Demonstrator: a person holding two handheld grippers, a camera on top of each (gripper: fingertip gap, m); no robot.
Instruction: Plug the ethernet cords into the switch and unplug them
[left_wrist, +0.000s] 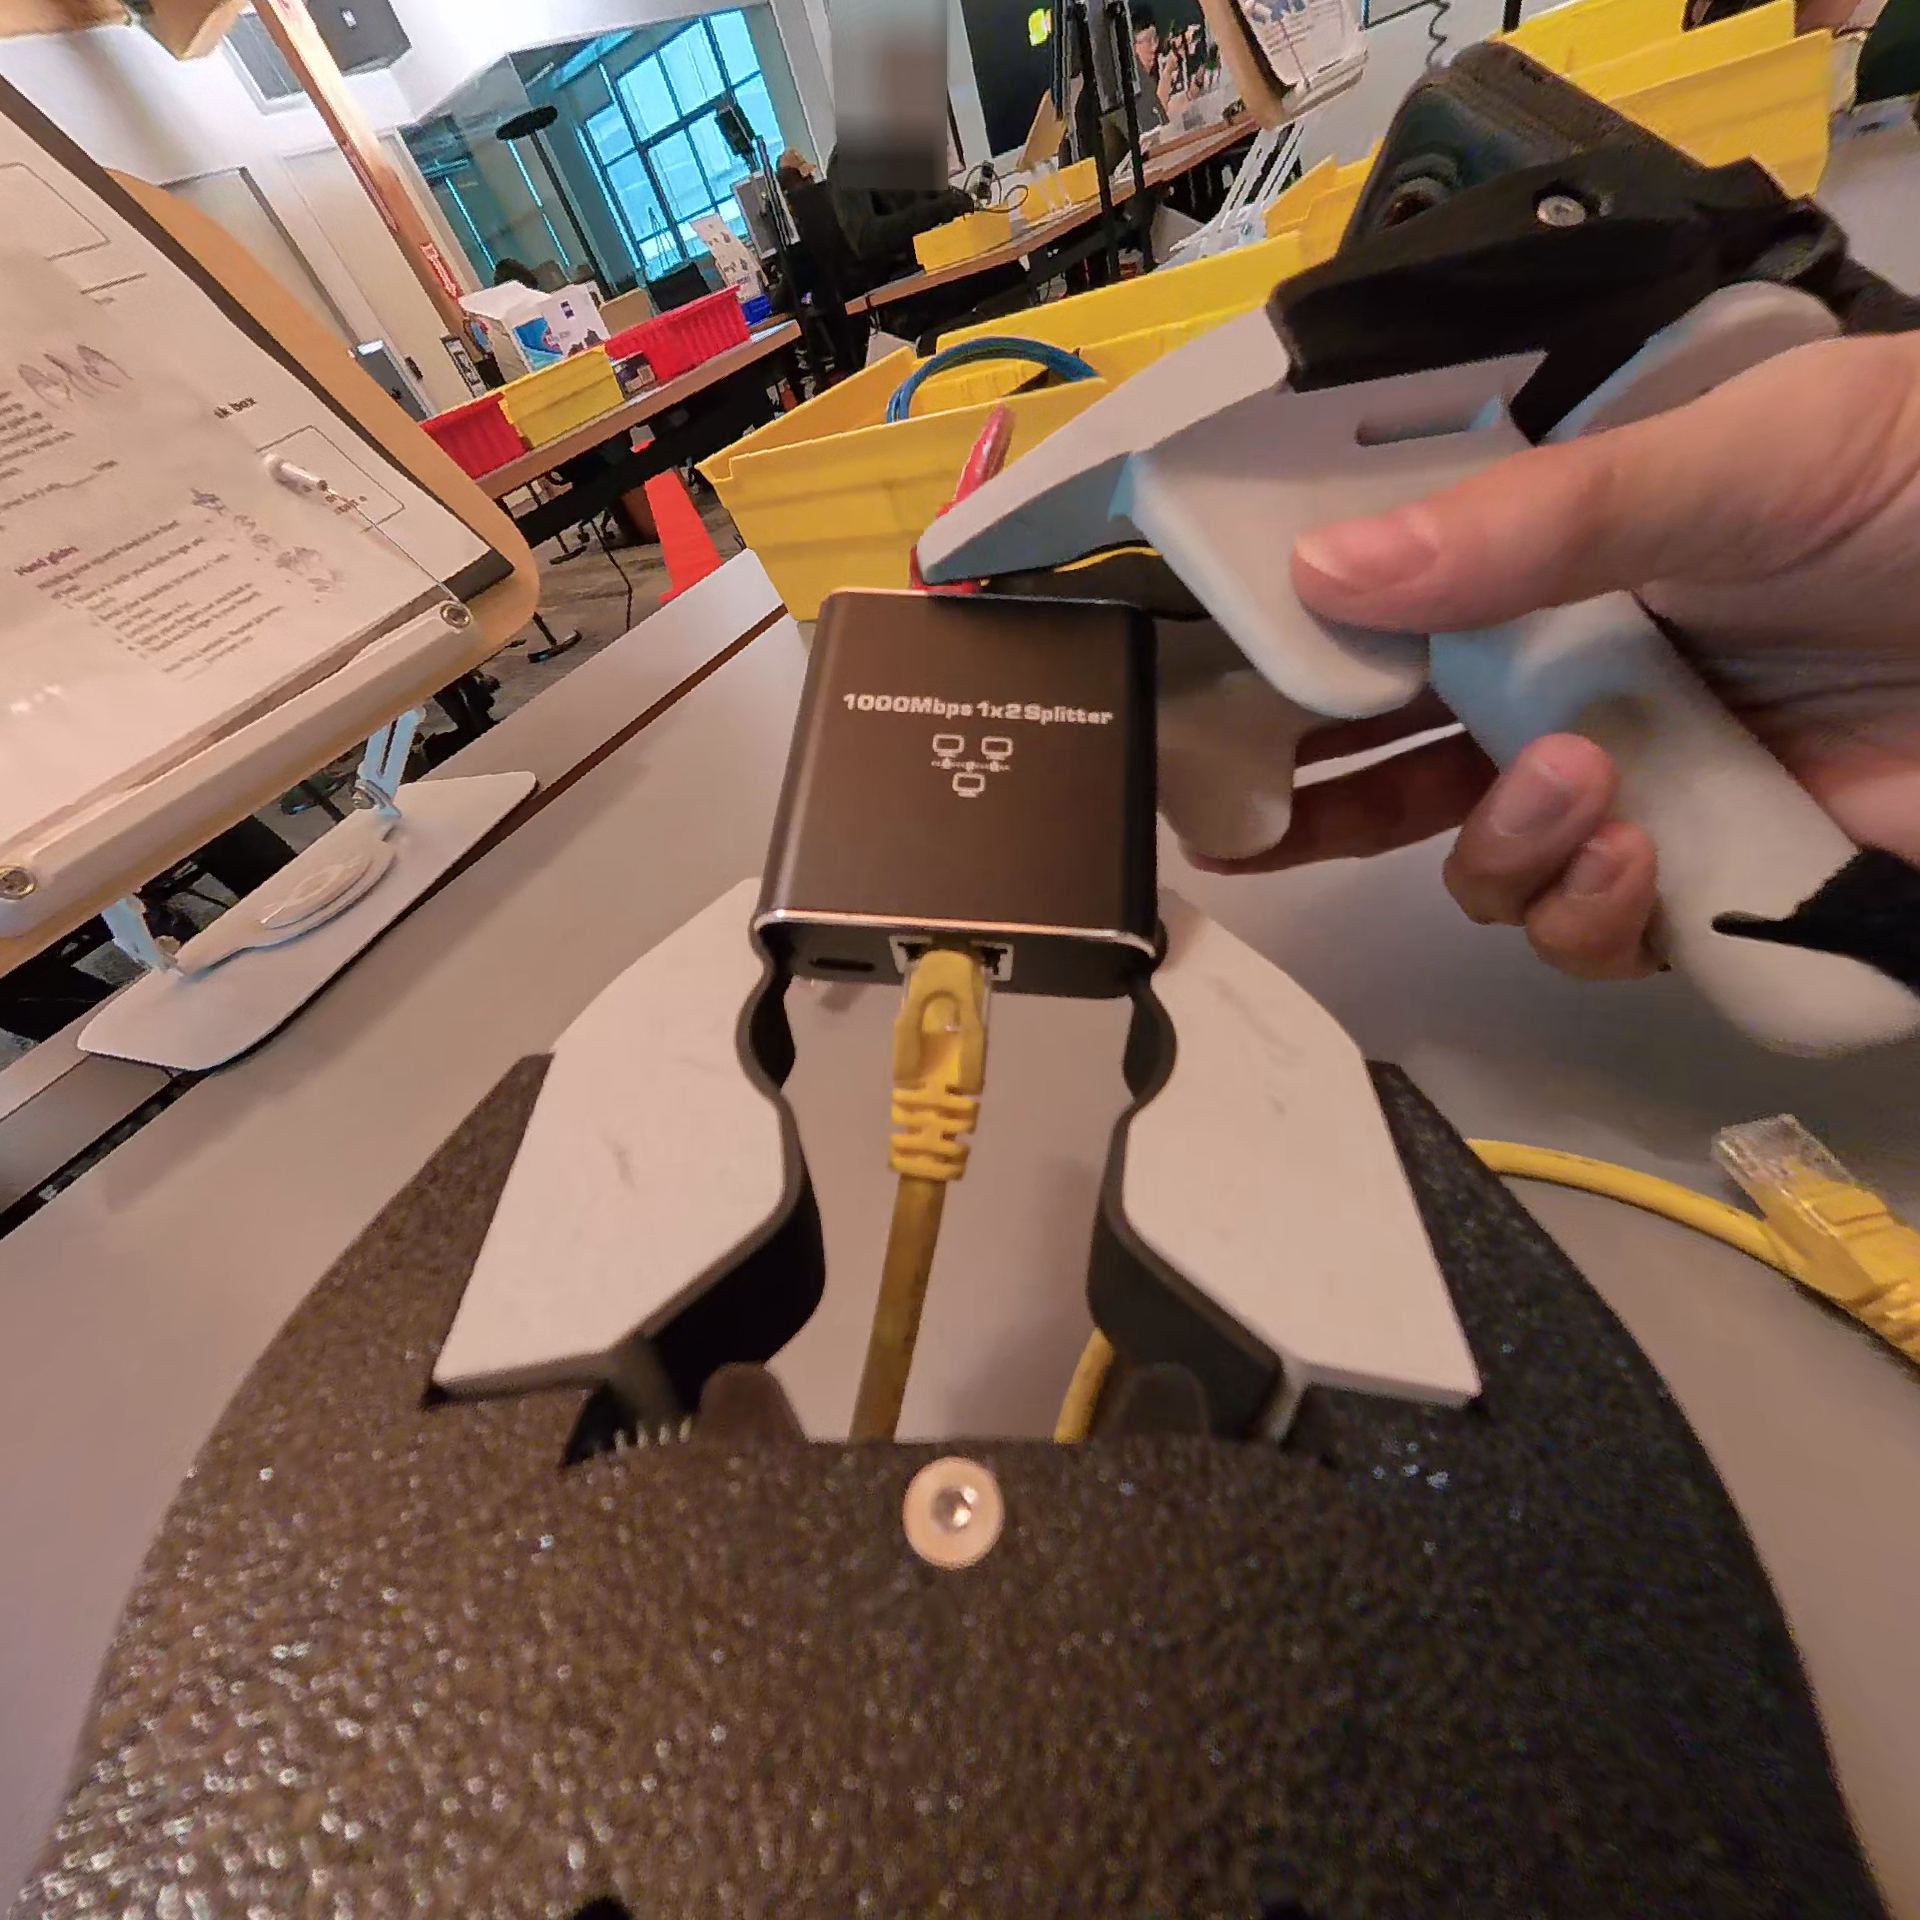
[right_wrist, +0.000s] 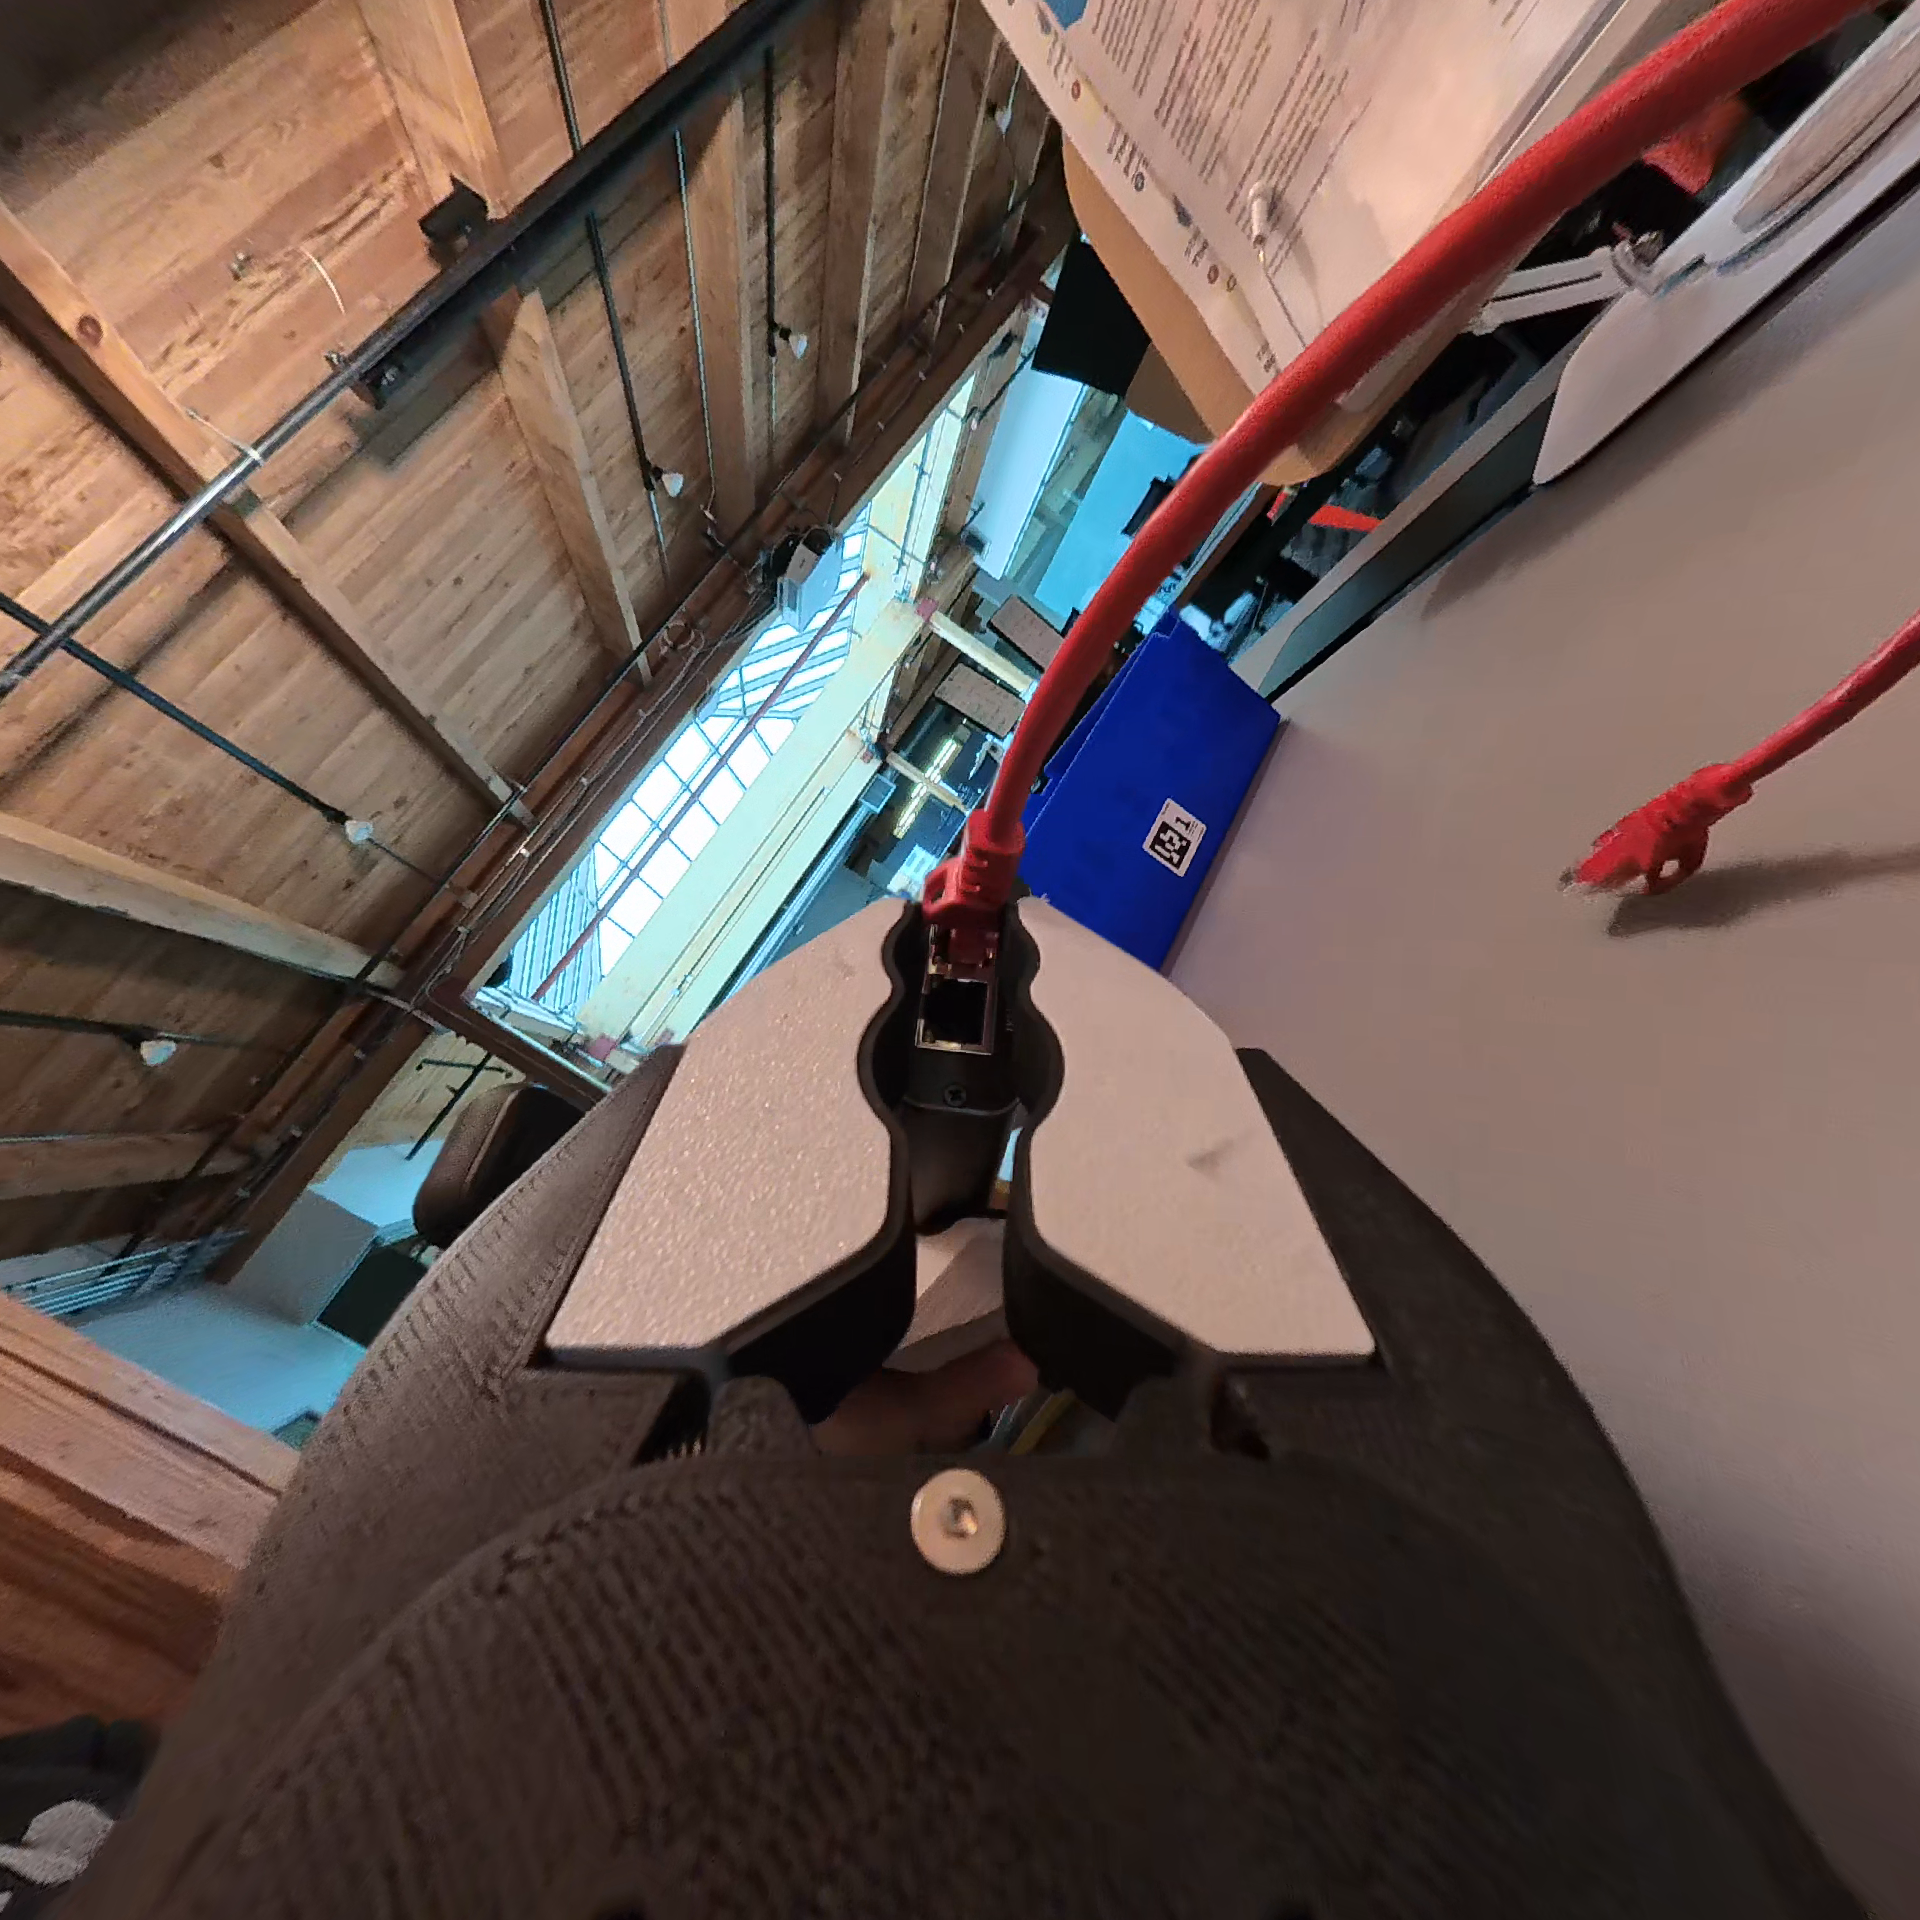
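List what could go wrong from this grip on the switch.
1. The left gripper holds the black switch only by its near corners; a pull on the red plug may twist it loose.
2. The right gripper clamps the switch's far end beside that plug, so its latch tab may stay locked and strain the red cord.
3. The plugged yellow cord runs between the left fingers and could snag.
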